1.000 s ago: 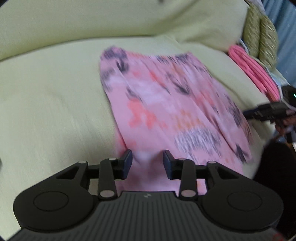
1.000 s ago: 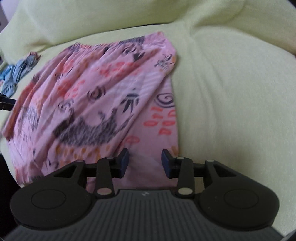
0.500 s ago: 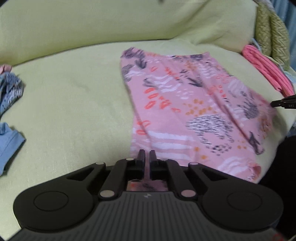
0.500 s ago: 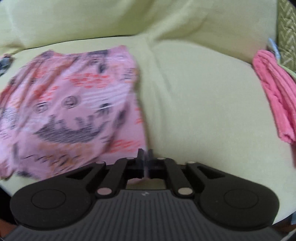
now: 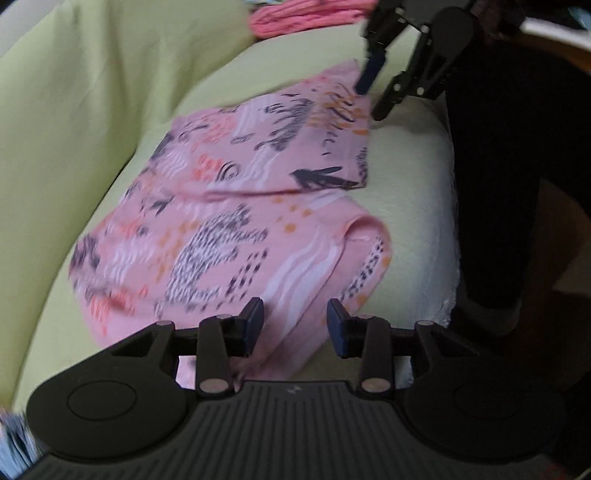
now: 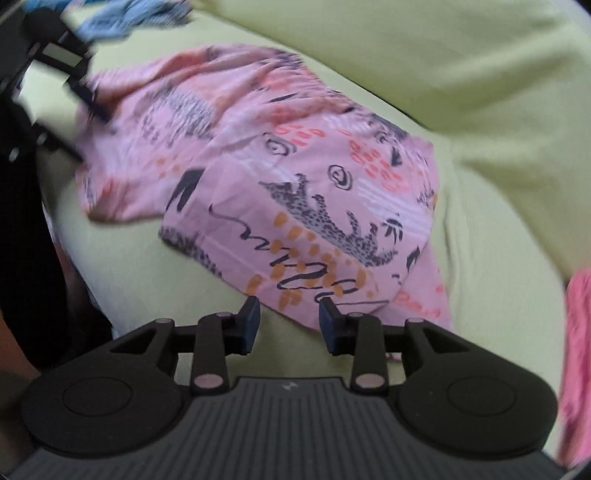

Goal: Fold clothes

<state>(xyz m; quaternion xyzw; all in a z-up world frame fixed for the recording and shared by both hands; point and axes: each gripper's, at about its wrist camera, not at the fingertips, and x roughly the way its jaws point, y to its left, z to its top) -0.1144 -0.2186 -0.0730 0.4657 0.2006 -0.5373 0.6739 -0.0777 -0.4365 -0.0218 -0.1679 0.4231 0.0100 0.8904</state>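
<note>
A pink patterned garment (image 5: 229, 221) with animal prints lies folded over on the yellow-green sofa seat (image 5: 402, 184); it also shows in the right wrist view (image 6: 295, 184). My left gripper (image 5: 295, 321) is open, its jaws either side of the garment's near edge, holding nothing. My right gripper (image 6: 289, 317) is open at the opposite edge of the garment, empty. Each gripper appears in the other's view: the right gripper (image 5: 373, 96) at the garment's far corner, the left gripper (image 6: 83, 122) at the far left corner.
A bright pink knitted cloth (image 5: 306, 14) lies on the sofa beyond the garment, also at the right edge of the right wrist view (image 6: 576, 354). A blue garment (image 6: 125, 18) lies at the top left. Sofa back cushions (image 6: 443, 55) rise behind.
Both grippers were shut on the garment's edge half a second ago and are now open. The garment has been folded over onto itself and both views have swung round.
</note>
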